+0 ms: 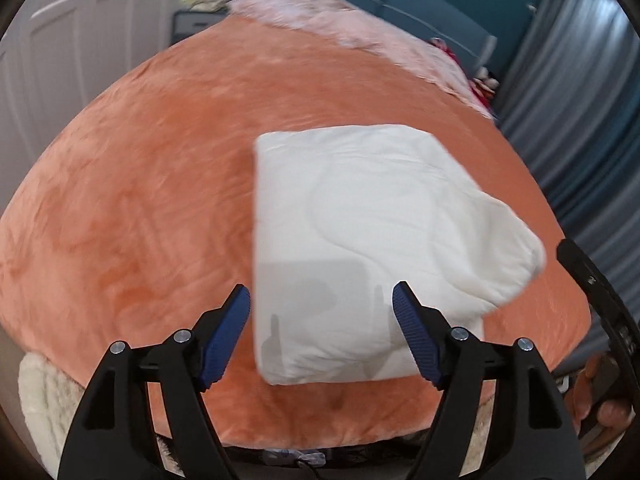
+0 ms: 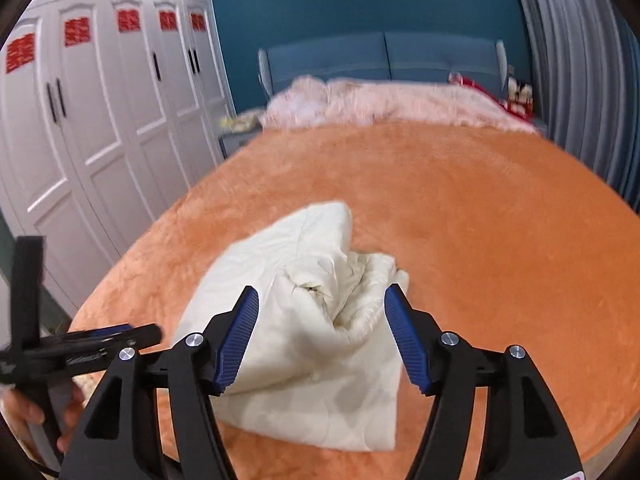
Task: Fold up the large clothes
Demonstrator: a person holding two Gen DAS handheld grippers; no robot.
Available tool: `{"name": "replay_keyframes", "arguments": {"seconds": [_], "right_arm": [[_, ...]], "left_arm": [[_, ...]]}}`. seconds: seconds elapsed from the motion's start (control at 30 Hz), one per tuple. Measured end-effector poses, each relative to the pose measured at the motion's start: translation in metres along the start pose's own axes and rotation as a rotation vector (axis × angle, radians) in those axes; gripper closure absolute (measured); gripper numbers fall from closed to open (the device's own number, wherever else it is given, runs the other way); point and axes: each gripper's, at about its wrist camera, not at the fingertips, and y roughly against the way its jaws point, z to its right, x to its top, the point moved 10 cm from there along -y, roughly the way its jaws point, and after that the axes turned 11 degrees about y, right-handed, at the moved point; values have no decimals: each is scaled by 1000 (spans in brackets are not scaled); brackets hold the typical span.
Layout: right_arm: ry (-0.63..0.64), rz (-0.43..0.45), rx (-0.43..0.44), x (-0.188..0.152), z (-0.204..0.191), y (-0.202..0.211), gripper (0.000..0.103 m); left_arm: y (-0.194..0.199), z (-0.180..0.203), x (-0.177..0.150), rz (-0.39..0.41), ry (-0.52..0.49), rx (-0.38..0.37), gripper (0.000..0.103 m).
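Left wrist view first: the left gripper (image 1: 321,330) sits at the bottom centre of the frame with its jaws spread wide and nothing in them. The white garment (image 1: 372,240) fills the middle of the frame, lying on the orange bedspread (image 1: 140,200). It's already a fairly neat rectangle, straight edge on its left side, but the right-hand corner bulges out puffy toward the right middle of the frame. A bit of the other tool pokes in at the right edge.

Right wrist view: the right gripper (image 2: 321,334) is at the bottom centre too, also wide open and holding nothing. From here the garment (image 2: 296,344) looks messier. There's a rumpled, gaping bit with bunched layers right between the blue pads, just above centre-bottom. White wardrobe doors (image 2: 100,120) run down the left, blue headboard (image 2: 380,56) at the top, pinkish fluffy blanket (image 2: 380,104) in front of it.

My guess is it's nearly done and what's left is taming that puffy open end. If it were me, I'd pinch all the loose layers together at that bunched corner, not just the top one, keep the other gripper pressing the flat side so the stack doesn't slide on that plush cover, then lay it over and smooth outward. Thick padded stuff likes to spring back open, so go slow.
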Motion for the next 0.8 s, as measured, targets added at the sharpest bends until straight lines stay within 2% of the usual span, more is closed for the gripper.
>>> {"name": "replay_keyframes", "arguments": {"seconds": [0.03, 0.07, 0.1, 0.13, 0.17, 0.2, 0.23, 0.4, 0.47, 0.57, 0.8], "right_arm": [[-14, -25, 10, -3, 2, -9, 39], [-33, -55, 27, -7, 2, -20, 44], [-43, -71, 40, -13, 1, -22, 52], [-53, -90, 54, -19, -1, -25, 76], [-60, -103, 55, -24, -1, -26, 80], [-68, -107, 61, -30, -1, -23, 90], [-74, -108, 69, -37, -1, -18, 93], [-85, -118, -14, -73, 9, 12, 94], [-102, -164, -61, -99, 18, 10, 94], [-139, -226, -87, -130, 28, -2, 94], [-118, -281, -104, -149, 26, -24, 94]], "left_arm": [[-2, -3, 1, 1, 2, 11, 32], [-5, -4, 2, 0, 1, 22, 32], [-8, -4, 1, -12, -2, 31, 32], [-10, -4, 1, -19, -1, 31, 32], [-10, -3, 1, -24, 0, 30, 32], [-10, -2, 0, -29, -3, 26, 32], [-10, -3, -1, -30, -5, 23, 32], [-14, 5, -7, -44, -37, 16, 35], [-22, 8, -12, -61, -52, 20, 35], [-35, 16, -23, -91, -74, 30, 37], [-57, 17, -40, -106, -133, 114, 35]]}}
